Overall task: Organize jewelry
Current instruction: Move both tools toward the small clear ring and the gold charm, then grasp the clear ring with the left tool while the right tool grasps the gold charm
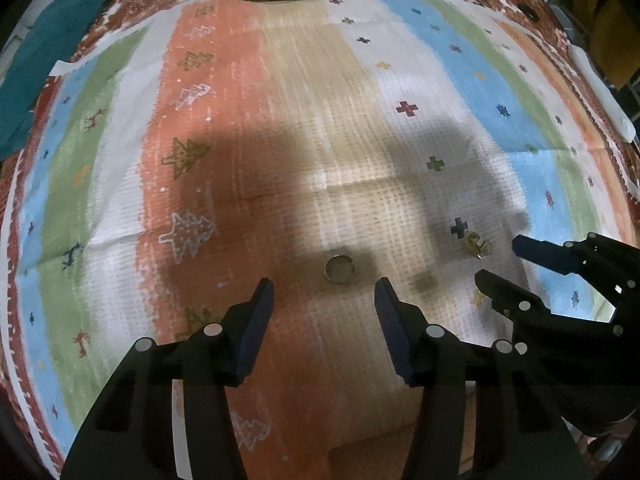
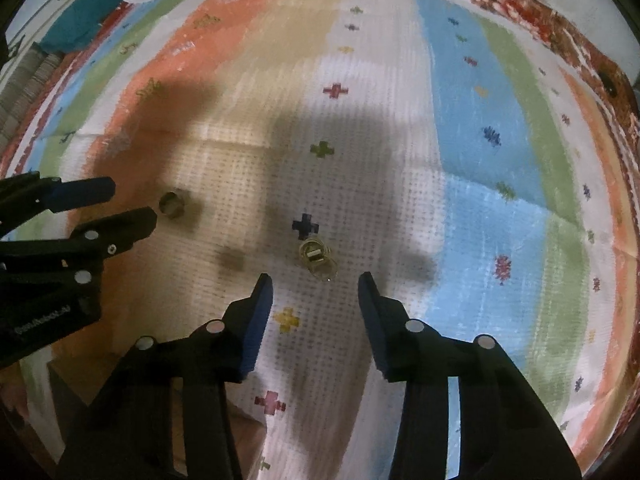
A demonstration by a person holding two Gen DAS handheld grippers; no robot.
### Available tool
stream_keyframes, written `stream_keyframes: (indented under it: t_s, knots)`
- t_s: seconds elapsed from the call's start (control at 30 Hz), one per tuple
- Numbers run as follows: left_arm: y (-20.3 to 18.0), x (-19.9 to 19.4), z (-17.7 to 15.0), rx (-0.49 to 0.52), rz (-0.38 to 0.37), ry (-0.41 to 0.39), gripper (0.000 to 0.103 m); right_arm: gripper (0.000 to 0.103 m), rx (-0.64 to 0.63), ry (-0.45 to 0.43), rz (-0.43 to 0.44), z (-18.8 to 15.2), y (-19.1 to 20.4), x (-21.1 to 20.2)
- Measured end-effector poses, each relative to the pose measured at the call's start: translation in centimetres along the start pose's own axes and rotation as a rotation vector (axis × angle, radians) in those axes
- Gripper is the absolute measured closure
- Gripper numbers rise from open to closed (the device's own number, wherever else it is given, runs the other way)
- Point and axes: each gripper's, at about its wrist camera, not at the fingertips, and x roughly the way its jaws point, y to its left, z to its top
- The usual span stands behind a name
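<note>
Left wrist: left tongs (image 1: 325, 297) hovering released before gold ring (image 1: 339, 269). Right tongs (image 2: 316, 293) released, nearing ring cluster (image 2: 317, 258). Next: descending, clenching.

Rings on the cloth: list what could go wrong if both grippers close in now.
1. The wide ring lies flat just ahead of the open left gripper; the fingers may skate over it or snag the cloth rather than grip it.
2. The small rings lie in a touching cluster before the open right gripper; a pinch may take one and scatter the others.
3. The two grippers work close together, so they may collide.
</note>
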Motion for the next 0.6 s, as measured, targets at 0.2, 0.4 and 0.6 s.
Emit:
stream_keyframes:
  t_s: [0.2,0.4,0.6]
  knots:
    - [-0.4,1.4,0.5,0.014,-0.015,0.024,0.059,0.068,0.017,0.015,0.004,0.5,-0.7,1.2]
    - [-0.9,3.0,0.8,0.022,-0.017,0.046,0.073,0.073,0.000,0.012,0.017,1.0,-0.5,1.3]
    - [-1.0,3.3,0.8,0.013,-0.003,0.049,0.084,0.085,-0.009,0.015,0.010,1.6,-0.5,1.8]
